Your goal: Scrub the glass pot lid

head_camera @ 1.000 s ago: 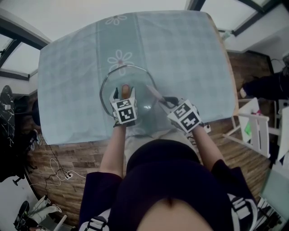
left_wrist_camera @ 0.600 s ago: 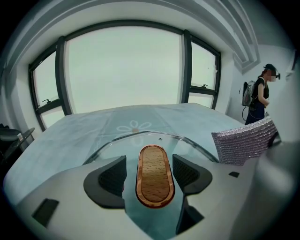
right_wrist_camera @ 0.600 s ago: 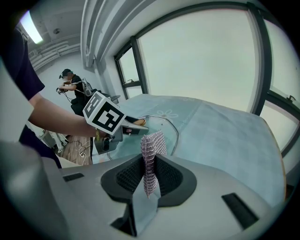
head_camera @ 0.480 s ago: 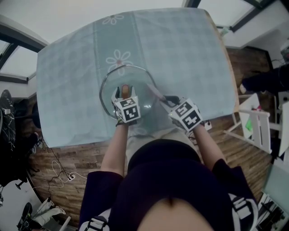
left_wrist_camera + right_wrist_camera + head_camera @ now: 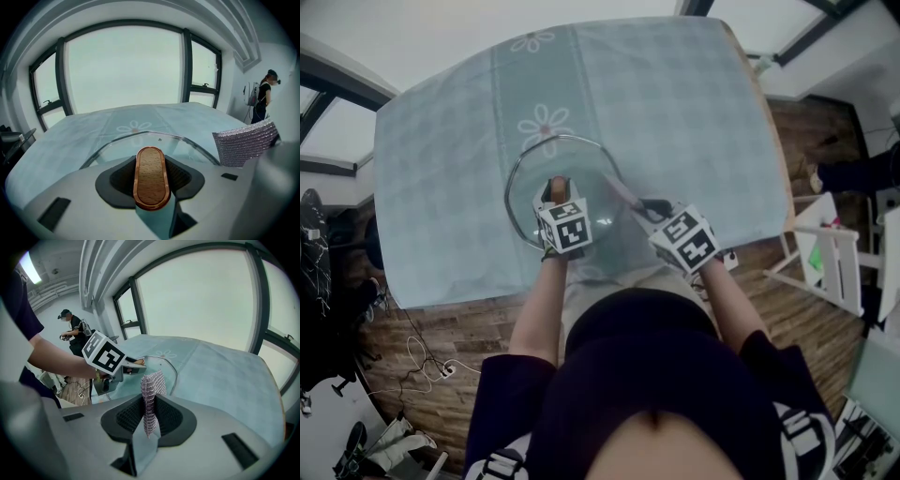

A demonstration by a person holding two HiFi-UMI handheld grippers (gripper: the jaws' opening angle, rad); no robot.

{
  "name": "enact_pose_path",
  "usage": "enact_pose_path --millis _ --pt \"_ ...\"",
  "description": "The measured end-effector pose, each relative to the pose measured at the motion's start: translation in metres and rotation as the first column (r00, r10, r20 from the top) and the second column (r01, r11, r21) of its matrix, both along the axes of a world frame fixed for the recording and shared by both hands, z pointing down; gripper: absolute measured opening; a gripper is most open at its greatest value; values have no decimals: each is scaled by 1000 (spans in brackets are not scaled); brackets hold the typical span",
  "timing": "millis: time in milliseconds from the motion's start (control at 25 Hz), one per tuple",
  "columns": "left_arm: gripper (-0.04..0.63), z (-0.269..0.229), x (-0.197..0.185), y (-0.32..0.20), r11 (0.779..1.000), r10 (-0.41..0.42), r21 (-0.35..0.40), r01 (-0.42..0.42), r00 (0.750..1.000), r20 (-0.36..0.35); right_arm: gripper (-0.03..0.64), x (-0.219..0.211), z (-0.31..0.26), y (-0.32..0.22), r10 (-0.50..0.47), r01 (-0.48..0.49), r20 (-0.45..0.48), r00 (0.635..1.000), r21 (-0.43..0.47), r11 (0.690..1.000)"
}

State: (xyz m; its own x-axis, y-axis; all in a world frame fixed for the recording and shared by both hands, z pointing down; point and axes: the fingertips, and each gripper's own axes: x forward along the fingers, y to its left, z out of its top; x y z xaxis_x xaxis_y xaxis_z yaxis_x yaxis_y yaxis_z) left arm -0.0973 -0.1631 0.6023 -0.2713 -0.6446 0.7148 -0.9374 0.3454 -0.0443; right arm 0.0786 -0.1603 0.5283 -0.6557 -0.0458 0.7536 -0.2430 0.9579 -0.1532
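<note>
Head view: we see the glass lid [image 5: 567, 157] on the counter [image 5: 694, 112].
Left gripper [image 5: 151, 182]: jaws just closed in, pads on its wooden handle [image 5: 150, 168].
Right gripper [image 5: 149, 417]: clamped on a scrub pad [image 5: 152, 385].

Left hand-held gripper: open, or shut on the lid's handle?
Shut: the left hand-held gripper presses the wooden handle from both sides; its jaws have just been closing.

A glass pot lid [image 5: 579, 172] lies on the bench [image 5: 694, 122], which is draped in a pale checked cloth with flower prints. The left claw [image 5: 556, 199] has just been closing its jaws, with the lid's wooden handle [image 5: 555, 187] between them. The right claw [image 5: 649, 212] grips a grey scouring pad [image 5: 623, 194] that reaches over the lid's right rim.
</note>
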Motion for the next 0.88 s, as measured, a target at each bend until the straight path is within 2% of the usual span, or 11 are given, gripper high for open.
enact_pose_path --millis 440,880 --pt "165 1 1 2 1000 -8 -22 7 998 -60 77 7 -7 2 45 -45 -1 999 19 999" --pt "164 -3 7 8 999 28 -21 -31 989 -147 77 11 -19 5 124 -124 12 992 45 991"
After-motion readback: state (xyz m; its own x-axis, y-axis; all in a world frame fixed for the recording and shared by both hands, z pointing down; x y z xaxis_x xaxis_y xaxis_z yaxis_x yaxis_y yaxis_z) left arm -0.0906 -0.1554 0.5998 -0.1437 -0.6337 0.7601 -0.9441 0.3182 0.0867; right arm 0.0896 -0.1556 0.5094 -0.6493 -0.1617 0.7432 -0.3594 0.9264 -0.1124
